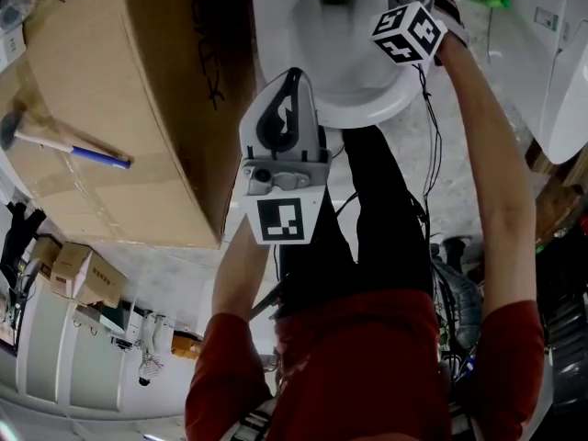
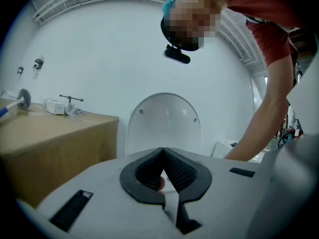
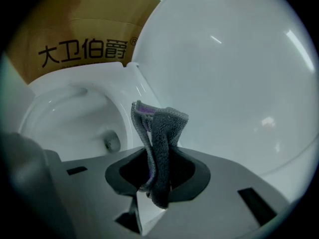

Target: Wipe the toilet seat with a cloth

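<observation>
Red shirt fills the bottom of the head view, both arms stretched up-frame. Centre frame, the left gripper is pinched right together with nothing in it, pointing at the toilet bowl. Up at the top right, the right gripper is clamped on the grey cloth. It stands out of the jaws in a folded bunch, over the bowl's rim, the raised lid filling the right of that gripper's view. Cardboard box sits upper left.
</observation>
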